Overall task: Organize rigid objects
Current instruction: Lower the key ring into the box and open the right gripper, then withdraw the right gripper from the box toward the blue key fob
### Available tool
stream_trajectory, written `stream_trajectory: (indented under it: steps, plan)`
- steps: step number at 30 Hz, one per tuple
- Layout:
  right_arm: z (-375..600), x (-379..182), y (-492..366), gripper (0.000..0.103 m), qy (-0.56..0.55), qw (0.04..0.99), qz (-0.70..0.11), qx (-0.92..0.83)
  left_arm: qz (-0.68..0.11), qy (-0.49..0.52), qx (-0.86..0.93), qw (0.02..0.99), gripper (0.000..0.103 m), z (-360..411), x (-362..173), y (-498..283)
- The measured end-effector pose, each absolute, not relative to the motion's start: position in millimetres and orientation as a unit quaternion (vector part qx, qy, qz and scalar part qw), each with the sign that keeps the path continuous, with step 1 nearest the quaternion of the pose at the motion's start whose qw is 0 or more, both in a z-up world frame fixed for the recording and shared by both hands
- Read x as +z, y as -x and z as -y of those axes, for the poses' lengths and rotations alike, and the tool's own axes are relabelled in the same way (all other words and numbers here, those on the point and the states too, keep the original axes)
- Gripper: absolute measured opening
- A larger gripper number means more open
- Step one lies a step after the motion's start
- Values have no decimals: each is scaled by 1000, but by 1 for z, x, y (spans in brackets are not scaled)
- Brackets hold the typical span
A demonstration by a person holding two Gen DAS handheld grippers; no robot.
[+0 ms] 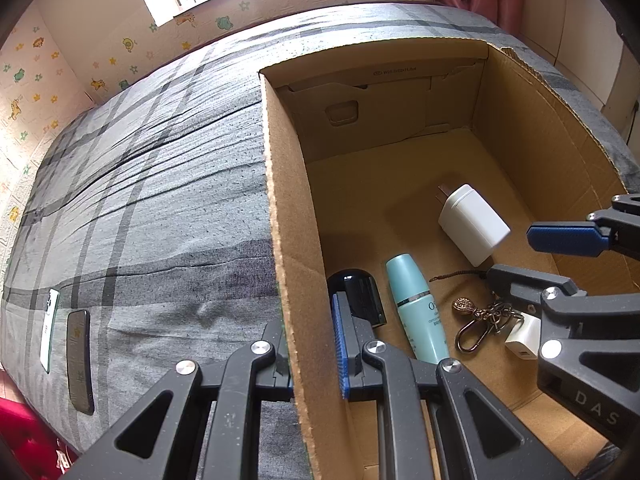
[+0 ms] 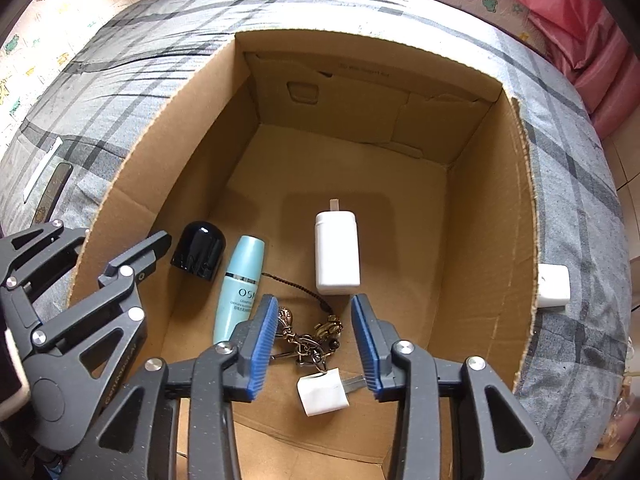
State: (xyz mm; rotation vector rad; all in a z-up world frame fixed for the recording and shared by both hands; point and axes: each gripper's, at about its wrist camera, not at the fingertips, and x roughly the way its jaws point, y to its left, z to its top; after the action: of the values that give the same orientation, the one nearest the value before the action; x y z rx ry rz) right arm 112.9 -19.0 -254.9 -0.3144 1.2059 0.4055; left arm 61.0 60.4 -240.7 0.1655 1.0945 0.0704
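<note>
A cardboard box (image 2: pixel 516 216) stands on a grey plaid bed. It holds a large white charger (image 2: pixel 336 256), a teal bottle (image 2: pixel 240 284), a black cap (image 2: pixel 198 250), a keychain (image 2: pixel 312 336) and a small white plug (image 2: pixel 322 394). My right gripper (image 2: pixel 316 344) is open over the keychain and small plug, holding nothing. My left gripper (image 1: pixel 308 344) straddles the box's left wall (image 1: pixel 288 240), one finger inside and one outside; the jaws look closed on the wall. The charger (image 1: pixel 474 224), bottle (image 1: pixel 420 308) and cap (image 1: pixel 356 296) also show in the left wrist view.
Two phones (image 1: pixel 78 360) lie on the bed left of the box. A white adapter (image 2: pixel 554 286) lies on the bed right of the box. Pink bedding (image 2: pixel 580 20) is at the far right. A wall with animal stickers runs behind the bed.
</note>
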Motion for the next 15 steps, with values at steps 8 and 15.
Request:
stream_trajectory:
  steps: [8,15]
  plan:
    - [28,-232,-103,55,153,818,-526,176,-520,-78,33,850,16,-60,-240,-61]
    - [45,-207,-101,80,129,837,-507,163,-520,-78,33,850,16,-60,-240,-61]
